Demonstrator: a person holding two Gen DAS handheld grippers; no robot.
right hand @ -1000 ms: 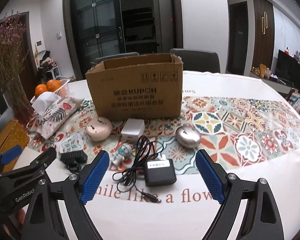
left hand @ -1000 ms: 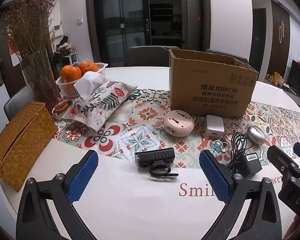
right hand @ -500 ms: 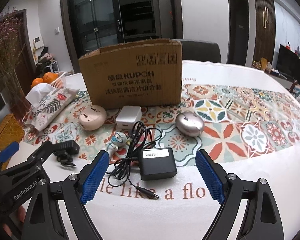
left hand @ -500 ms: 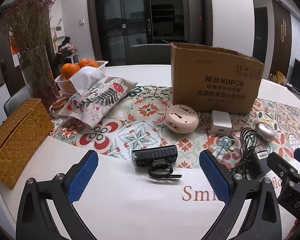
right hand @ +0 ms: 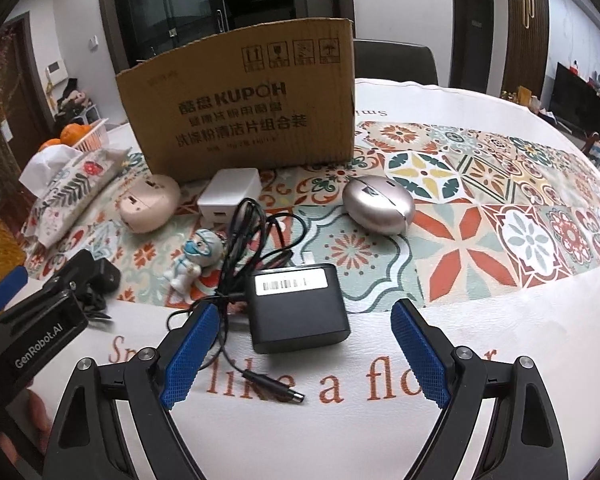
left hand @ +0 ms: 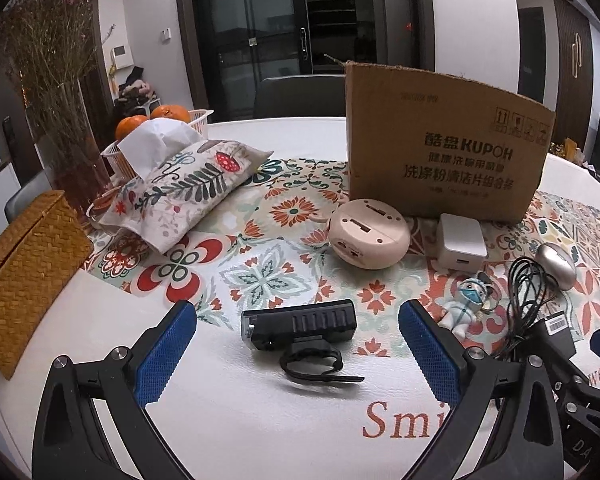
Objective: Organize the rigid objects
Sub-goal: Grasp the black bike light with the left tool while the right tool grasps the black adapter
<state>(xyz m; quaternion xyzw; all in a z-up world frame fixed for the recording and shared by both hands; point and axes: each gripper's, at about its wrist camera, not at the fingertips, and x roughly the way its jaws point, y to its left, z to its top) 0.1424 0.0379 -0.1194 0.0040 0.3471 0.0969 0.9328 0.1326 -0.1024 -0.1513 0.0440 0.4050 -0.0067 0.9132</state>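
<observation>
My left gripper (left hand: 298,354) is open, low over the table, with a black bike light and its strap (left hand: 300,326) lying between and just beyond its fingers. My right gripper (right hand: 302,354) is open around a black power adapter (right hand: 298,306) with a coiled cable (right hand: 244,236). Behind stand a cardboard box (left hand: 444,152), a pink round device (left hand: 368,238), a white charger cube (left hand: 460,240), a silver oval case (right hand: 378,204) and a small masked figurine (right hand: 194,256).
A floral tissue pouch (left hand: 184,188), a basket of oranges (left hand: 160,120), a woven box (left hand: 24,268) and a vase of dried flowers (left hand: 60,92) sit at the left. A patterned runner (right hand: 500,208) crosses the white table. Chairs stand behind.
Both grippers have moved forward and down toward the table. The bike light and the adapter now lie closer between the fingers. Nothing has been taken hold of.
</observation>
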